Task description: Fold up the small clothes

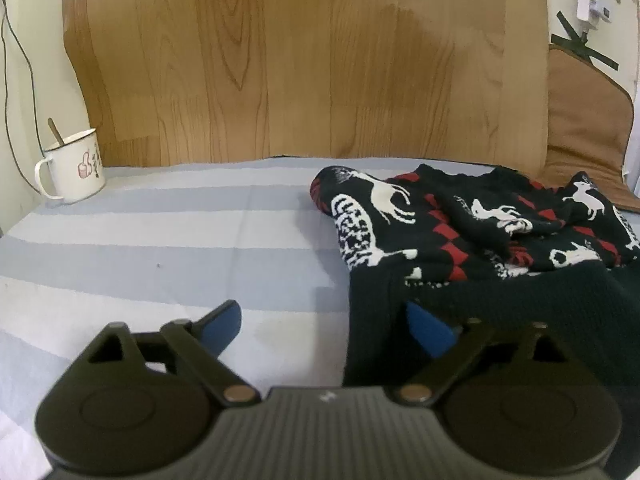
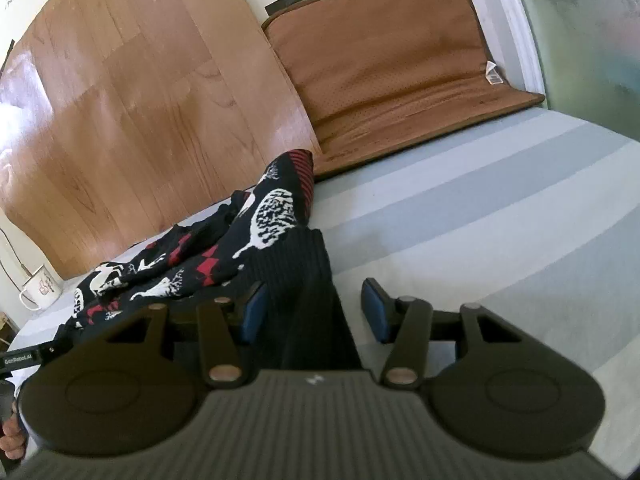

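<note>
A small black knitted sweater [image 1: 460, 220] with white deer and red diamonds lies crumpled on a blue-and-white striped sheet [image 1: 160, 240]. Its black ribbed hem points toward me. My left gripper [image 1: 326, 320] stands wide open at the hem's left corner. Its right fingertip [image 1: 428, 328] is tucked under the hem's edge, while the left one rests over bare sheet. In the right wrist view the sweater [image 2: 276, 216] runs away to the left. My right gripper [image 2: 314, 308] is open around the hem's right corner, with the ribbed cloth lying between the blue pads and a gap at the right pad [image 2: 374, 312].
A white enamel mug [image 1: 74, 170] with a spoon stands at the far left of the sheet, against the wall. A wood-grain panel [image 1: 300, 60] backs the bed. A brown cushion [image 2: 392, 60] leans at the far right. Bare striped sheet [image 2: 480, 200] stretches to the right of the sweater.
</note>
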A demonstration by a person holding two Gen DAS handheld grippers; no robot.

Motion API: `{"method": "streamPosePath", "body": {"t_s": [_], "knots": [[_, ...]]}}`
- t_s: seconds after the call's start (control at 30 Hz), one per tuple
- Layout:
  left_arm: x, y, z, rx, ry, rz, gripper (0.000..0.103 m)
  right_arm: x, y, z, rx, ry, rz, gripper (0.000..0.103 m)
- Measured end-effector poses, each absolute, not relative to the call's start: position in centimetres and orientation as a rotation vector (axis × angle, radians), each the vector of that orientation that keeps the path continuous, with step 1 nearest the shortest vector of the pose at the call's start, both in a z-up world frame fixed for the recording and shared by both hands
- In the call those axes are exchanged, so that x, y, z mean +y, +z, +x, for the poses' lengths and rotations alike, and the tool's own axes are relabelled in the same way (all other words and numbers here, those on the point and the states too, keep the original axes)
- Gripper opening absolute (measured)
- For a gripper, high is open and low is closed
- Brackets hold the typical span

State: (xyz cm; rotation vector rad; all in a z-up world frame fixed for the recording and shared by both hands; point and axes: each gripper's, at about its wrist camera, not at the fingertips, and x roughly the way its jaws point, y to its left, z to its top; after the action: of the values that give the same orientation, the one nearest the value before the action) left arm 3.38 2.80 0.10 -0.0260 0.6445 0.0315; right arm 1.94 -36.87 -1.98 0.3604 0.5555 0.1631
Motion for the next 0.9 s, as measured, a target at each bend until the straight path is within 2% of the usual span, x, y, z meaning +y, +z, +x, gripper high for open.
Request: {"method": "streamPosePath", "body": {"t_s": [0.17,0.9], "knots": [[3.51,-0.26,4.24,0.707,0.009,-0.077,0.103,-36.93,-1.94,1.93,0.555,0.165,0.365,0.057],[3.30,-0.44,3.89,0.715,-0.001,-0.050,0.103,-36.77,-1.92,1.65,0.550,0.166,0.376,0.060]]}}
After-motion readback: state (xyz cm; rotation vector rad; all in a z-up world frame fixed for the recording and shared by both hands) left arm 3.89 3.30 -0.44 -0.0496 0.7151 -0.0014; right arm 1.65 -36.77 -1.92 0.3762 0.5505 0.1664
